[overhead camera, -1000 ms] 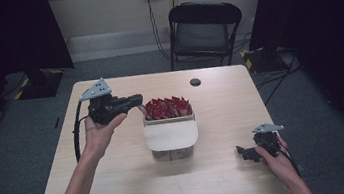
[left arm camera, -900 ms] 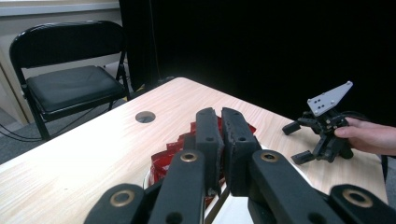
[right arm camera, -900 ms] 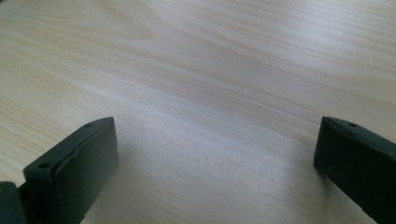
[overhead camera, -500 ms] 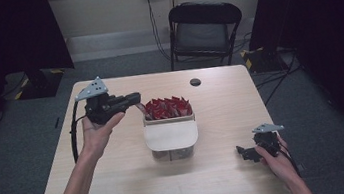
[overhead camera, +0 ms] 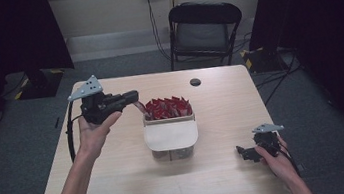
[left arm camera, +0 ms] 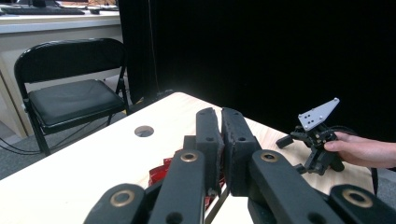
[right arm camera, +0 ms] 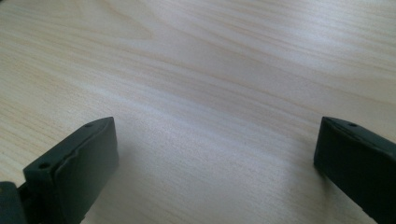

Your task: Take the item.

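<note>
Nearest the person, the right gripper (overhead camera: 246,152) rests low on the bare table (overhead camera: 121,184), its jaws spread wide with nothing but wood grain between them. Ahead of it and off toward the other hand stands the container (overhead camera: 171,136), its pale lid tilted over the near half and red pieces (overhead camera: 166,108) heaped in the open far half. The left gripper (overhead camera: 135,98) hovers level just beside the container's far left corner, jaws pressed narrow together; something thin and reddish seems pinched at their tips, though I cannot tell for sure. Beyond it lie a small dark disc (overhead camera: 195,82) and a black folding chair (overhead camera: 203,27).
</note>
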{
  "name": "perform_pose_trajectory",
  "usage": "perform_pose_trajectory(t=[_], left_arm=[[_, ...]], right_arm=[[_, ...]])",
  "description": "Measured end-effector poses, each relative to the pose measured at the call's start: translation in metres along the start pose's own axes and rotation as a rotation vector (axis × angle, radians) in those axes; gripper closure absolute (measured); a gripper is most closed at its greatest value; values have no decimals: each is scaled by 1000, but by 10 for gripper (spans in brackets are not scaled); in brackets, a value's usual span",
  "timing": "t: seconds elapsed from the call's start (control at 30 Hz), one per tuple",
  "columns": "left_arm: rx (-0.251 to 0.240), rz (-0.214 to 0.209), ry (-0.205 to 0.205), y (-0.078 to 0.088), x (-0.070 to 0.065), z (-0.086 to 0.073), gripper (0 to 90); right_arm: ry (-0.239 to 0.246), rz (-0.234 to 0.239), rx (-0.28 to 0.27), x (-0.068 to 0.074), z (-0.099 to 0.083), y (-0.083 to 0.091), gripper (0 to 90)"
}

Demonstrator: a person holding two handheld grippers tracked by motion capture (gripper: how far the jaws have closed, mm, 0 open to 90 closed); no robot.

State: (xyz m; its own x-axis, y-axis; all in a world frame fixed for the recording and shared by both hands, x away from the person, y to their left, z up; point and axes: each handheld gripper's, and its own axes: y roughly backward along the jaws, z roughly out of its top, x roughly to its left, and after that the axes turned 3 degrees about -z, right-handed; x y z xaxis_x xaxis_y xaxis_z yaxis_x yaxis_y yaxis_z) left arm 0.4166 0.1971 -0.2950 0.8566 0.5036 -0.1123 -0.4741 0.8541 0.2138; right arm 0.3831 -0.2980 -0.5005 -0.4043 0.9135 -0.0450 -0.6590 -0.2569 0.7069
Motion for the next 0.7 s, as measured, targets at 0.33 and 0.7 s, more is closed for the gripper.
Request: perform_pose_trajectory(t=[0.33, 0.7], left_arm=[[-10, 6, -10, 6, -3, 5, 865], [-36, 32, -19, 22, -2, 10, 865]], right_arm=[[0, 0, 0, 0, 0, 0, 0], [0, 0, 0, 0, 0, 0, 0]])
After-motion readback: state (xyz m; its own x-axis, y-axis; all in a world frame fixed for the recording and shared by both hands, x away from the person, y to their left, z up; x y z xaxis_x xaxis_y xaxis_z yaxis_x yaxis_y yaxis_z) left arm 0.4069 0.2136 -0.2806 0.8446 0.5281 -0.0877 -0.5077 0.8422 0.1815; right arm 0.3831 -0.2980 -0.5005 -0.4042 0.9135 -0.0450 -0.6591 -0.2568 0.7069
